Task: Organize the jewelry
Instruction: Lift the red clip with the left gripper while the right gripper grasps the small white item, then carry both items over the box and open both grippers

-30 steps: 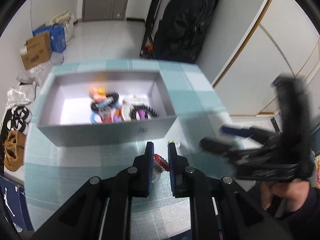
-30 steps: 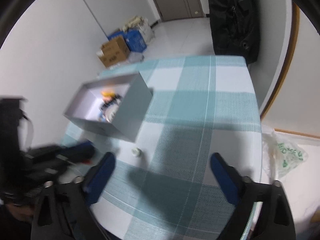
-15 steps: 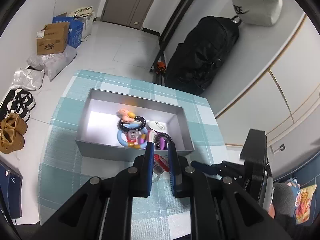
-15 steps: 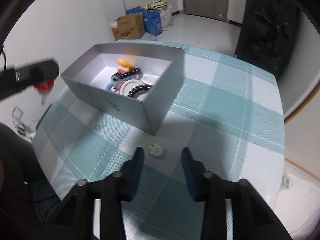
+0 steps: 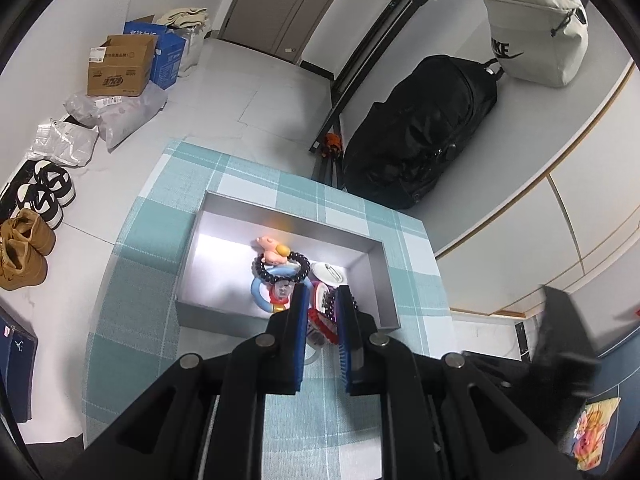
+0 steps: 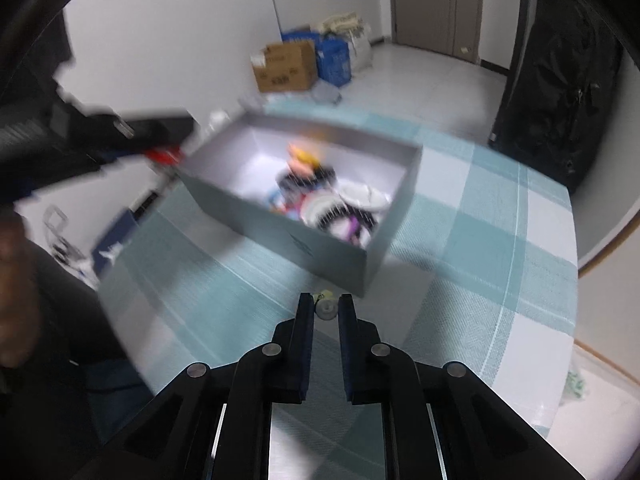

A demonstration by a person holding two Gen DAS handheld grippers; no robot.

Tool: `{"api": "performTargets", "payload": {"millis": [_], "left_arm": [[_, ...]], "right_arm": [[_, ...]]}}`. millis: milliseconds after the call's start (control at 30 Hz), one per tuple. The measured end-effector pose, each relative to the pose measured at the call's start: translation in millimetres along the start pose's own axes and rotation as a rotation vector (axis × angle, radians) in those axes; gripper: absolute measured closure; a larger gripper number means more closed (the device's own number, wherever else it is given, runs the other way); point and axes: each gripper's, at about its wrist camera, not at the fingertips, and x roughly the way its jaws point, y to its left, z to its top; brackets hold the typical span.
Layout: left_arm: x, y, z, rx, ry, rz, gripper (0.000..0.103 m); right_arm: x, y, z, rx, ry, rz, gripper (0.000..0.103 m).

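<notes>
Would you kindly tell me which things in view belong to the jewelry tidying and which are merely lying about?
Part of the job:
- open grey cardboard box
- black beaded bracelet in it
- red-and-white trinket in the left tool
- small pale trinket in the right tool

Lying about:
- black duffel bag
- brown cardboard carton
- tan boots

1. The red trinket [image 5: 319,322] is mostly hidden between the left gripper's [image 5: 322,312] fingers.
2. Motion blurs the grey box [image 6: 280,216] and its contents.
3. The small pale piece [image 6: 326,306] before the right gripper [image 6: 326,312] is too small to identify.
</notes>
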Motion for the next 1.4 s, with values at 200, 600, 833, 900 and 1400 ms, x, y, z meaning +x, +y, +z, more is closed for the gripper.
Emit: {"api": "performTargets", "payload": {"millis": [200,600,833,900,1400], "left_arm": [[9.0,2.3,10.5,-0.018,0.009,-0.002,0.094],[29.6,2.7,26.8,-0.009,0.027,0.025,0.094],[44.0,1.9,32.3,-0.005,0.063,0.025,0.094],[49.0,3.6,32.3,-0.012,0.076,0.029,0.094],[66.3,4.9,34.2,-0.030,0.127,0.039,0.094]], "right_arm": [[-22.2,2.1,17.4,0.030,-0.103,0.076,0.092],[-6.6,-9.9,58.8,0.083,-0.135,0.121,0.092],[11.3,-24.0,69.0,0.121,-0.122,0.138,0.092],[15.8,-30.0,68.1,0.140,-0.114,0.140,0.092],[31.9,-46.7,68.2,0.223,-0.079,0.172,0.092]]}}
